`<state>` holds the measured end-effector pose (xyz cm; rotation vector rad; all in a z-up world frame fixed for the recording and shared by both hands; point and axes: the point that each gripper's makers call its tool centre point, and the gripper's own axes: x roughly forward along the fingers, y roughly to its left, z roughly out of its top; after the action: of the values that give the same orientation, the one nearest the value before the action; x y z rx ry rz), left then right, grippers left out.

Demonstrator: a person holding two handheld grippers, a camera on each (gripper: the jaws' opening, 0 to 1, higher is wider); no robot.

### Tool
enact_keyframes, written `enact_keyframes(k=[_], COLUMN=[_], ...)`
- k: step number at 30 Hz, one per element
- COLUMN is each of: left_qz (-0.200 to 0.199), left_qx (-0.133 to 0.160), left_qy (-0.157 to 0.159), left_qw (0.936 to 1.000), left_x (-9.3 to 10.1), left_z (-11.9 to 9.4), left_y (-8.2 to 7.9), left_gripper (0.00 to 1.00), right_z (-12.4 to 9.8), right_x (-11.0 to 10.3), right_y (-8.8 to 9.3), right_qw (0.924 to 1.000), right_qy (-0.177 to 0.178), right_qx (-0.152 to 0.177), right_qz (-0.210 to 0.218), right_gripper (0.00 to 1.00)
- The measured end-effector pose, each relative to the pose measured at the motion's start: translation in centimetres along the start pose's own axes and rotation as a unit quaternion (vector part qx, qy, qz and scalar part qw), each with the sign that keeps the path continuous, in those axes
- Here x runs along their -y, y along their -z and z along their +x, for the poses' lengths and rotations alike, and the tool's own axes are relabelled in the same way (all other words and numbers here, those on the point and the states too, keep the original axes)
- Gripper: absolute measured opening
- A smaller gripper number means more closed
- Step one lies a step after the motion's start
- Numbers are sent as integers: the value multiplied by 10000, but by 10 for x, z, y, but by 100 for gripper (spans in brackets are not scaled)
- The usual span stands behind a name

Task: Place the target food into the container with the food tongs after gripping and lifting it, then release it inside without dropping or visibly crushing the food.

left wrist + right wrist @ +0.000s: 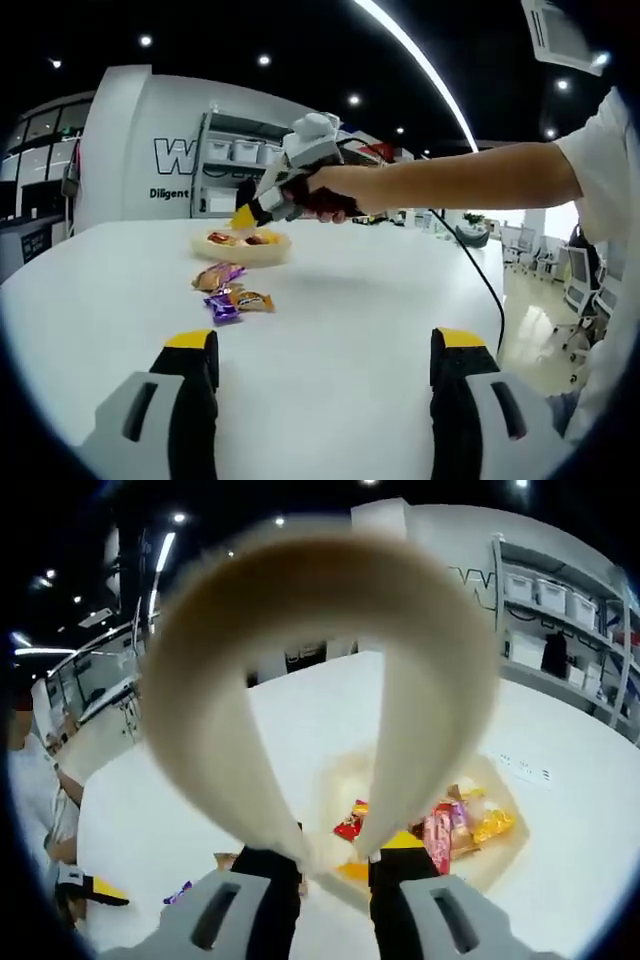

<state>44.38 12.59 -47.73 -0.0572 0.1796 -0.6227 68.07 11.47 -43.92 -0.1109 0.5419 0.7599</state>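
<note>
At the bottom of the left gripper view, the left gripper (325,385) shows its two black, yellow-tipped fingers (195,385) standing wide apart over the bare white table (340,310), holding nothing. Left of centre in that view lies a small cluster of wrapped snacks (232,292), purple and orange, loose on the table. Just beyond them, a little higher in the frame, sits the container (241,246), a shallow pale tray with red and orange packets inside. Directly above the container, upper centre of the frame, a person's hand (335,190) holds the right gripper (245,216), its yellow tip pointing down toward the tray; the bare forearm runs off to the right edge.

Low in the right gripper view, the right gripper (335,865) has its fingers (272,875) drawn close on the two legs of the food tongs (320,630), a broad cream-coloured loop that arches over the upper and middle frame. Between and to the right of the tong legs, lower centre, the container (510,855) appears with red, pink and yellow packets (455,825) in it. Whether the tong tips grip any packet cannot be told. At the lower left of this view, the left gripper's yellow-tipped finger (90,888) sits near a purple wrapper (178,891) on the table (330,705).
</note>
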Motion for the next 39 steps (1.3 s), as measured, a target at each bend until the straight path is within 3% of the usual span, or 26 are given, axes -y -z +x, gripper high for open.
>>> enact_keyframes(k=[5,16,19,20,26,39], left_qz=[-7,38,2,-10,-22,-100], left_qx=[29,-45,-28,-21,-14,-57], left_qy=[-6,14,10,-5,15,54], left_qw=[10000,10000,10000,10000,10000,9999], left_x=[0,1,0,-1,0,-1], left_z=[-1,1,1,0,0,1], left_y=[-1,1,0,0,0,1], left_gripper=[85,85,85,85,85,85], right_z=[2,18,19,18,6,-35], right_x=[-25,-50,-46,-49,-41,5], right_y=[4,27,37,33,40,62], right_qw=[9997,9985,9960,9971,9978,9969], right_qy=[-236,-456,-248,-293,-108,339], right_qx=[-32,-274,-484,-342,-521,-702], right_qz=[-85,-144,-714,-611,-400,79], right_gripper=[19,20,19,19,19,20])
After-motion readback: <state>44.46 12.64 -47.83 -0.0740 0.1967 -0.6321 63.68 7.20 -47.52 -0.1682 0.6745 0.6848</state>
